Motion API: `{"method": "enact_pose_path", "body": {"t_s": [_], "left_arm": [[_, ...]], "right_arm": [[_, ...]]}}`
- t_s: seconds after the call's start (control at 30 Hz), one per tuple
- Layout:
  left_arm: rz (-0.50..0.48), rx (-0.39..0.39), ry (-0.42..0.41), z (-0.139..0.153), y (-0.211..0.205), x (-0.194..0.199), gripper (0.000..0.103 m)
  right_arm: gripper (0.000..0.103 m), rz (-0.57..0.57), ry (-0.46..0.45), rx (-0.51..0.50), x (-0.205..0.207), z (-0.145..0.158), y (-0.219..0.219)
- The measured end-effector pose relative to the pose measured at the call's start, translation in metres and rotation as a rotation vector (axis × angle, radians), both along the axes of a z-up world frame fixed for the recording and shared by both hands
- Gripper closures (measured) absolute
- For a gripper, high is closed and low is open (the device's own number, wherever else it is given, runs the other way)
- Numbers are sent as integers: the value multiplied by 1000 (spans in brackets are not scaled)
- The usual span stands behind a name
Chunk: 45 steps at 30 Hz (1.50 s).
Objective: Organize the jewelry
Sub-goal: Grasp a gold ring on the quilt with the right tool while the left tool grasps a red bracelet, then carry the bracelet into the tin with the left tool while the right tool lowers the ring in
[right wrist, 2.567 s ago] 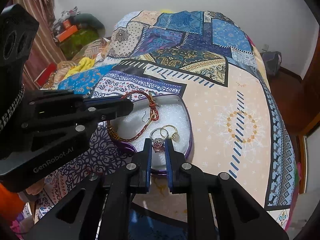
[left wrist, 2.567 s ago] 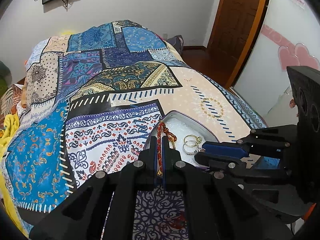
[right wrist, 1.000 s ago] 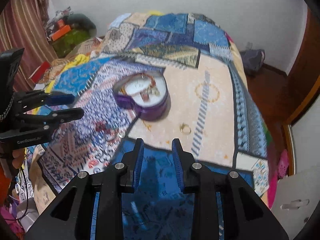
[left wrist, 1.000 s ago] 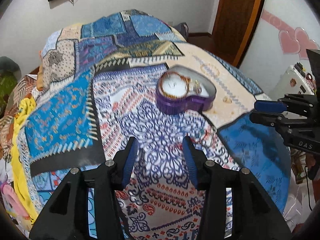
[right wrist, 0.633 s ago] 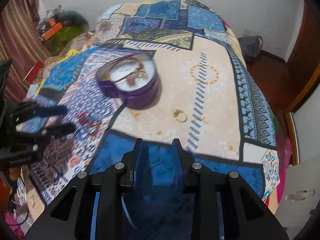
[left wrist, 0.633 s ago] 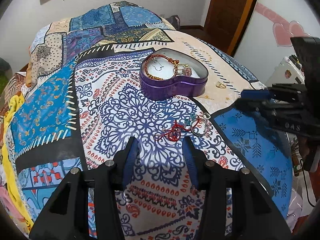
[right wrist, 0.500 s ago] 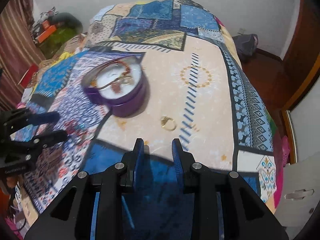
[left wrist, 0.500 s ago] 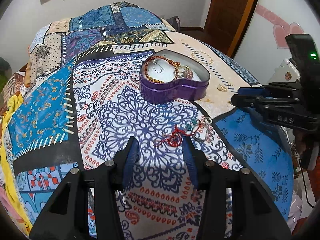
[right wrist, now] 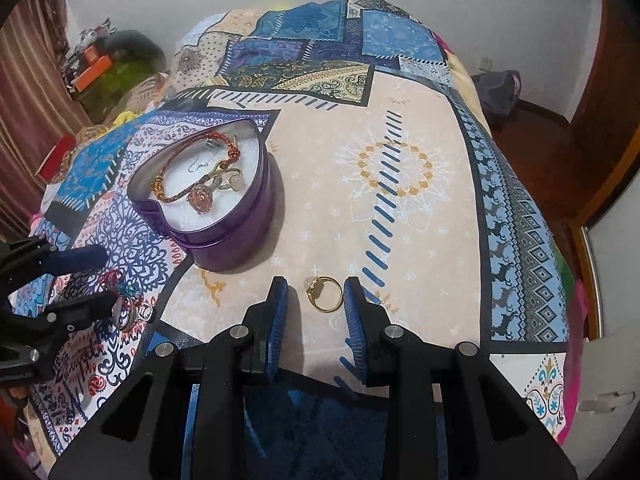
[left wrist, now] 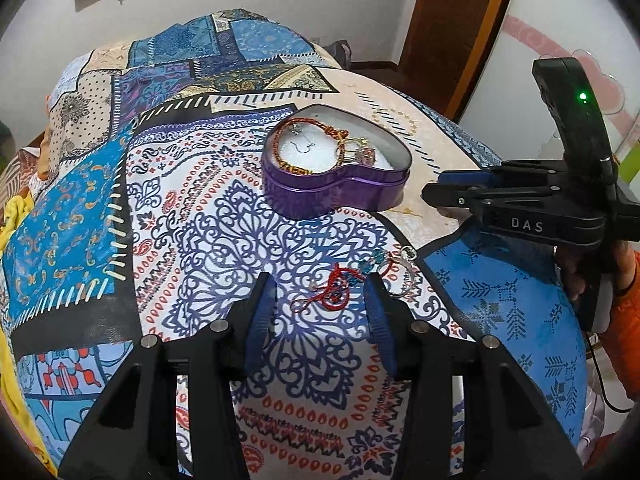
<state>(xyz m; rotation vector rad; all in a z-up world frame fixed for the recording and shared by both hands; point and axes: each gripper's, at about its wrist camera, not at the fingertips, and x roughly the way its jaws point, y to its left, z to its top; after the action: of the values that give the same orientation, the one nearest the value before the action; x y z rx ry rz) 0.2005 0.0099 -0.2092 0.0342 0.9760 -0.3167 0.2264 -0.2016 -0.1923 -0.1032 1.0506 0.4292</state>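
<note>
Patchwork bed (right wrist: pixel 420 208): one purple heart tin (right wrist: pixel 224 236) w/ bracelet, rings inside. Right gripper (right wrist: pixel 316 300) jaws apart around one gold ring (right wrist: pixel 325 294), not clamped; left gripper (left wrist: pixel 320 300) jaws apart over red cord charm (left wrist: pixel 340 284).

Red bracelet (left wrist: pixel 334 286) between parted hand-held gripper (left wrist: pixel 320 300)

Tin (left wrist: pixel 336 196) sits on the bed (left wrist: pixel 120 208), open side up. In the tin: bracelet (left wrist: pixel 298 148) along the wall, rings (right wrist: pixel 224 184) beside it. Left view: cord charm (left wrist: pixel 340 284) lies on the bed nearer the camera than the tin, between the left gripper (left wrist: pixel 320 300) fingers, touching neither; a loose ring (left wrist: pixel 404 278) lies just right of it. Right gripper (right wrist: pixel 316 300) is right of the tin; small ring (right wrist: pixel 325 294) lies on the bed between its fingers, close to the right one.
</note>
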Motion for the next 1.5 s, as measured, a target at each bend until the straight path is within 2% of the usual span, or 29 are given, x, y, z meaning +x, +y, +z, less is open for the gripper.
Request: {"method": "enact_pose_path", "body": {"t_s": [0.07, 0.1, 0.23, 0.43, 0.63, 0.87, 1.23, 1.5], "left_arm": [[2, -10, 2, 0, 0, 1, 65], [2, -16, 4, 0, -1, 2, 67], [3, -28, 13, 0, 0, 5, 77], [19, -21, 14, 0, 1, 3, 97], [77, -18, 6, 7, 9, 3, 97], [95, -22, -35, 27, 16, -4, 97], [88, -13, -139, 66, 10, -9, 97], [94, -28, -180, 81, 8, -1, 97]], "right_arm": [[78, -2, 1, 15, 0, 0, -3], [85, -1, 0, 17, 0, 0, -4], [86, 3, -2, 13, 0, 0, -2], [86, 6, -10, 14, -3, 4, -1], [86, -5, -11, 29, -7, 7, -2], [86, -10, -32, 49, -14, 20, -3], [86, 20, -146, 71, -27, 59, 11], [86, 34, -198, 106, -26, 77, 21]]}}
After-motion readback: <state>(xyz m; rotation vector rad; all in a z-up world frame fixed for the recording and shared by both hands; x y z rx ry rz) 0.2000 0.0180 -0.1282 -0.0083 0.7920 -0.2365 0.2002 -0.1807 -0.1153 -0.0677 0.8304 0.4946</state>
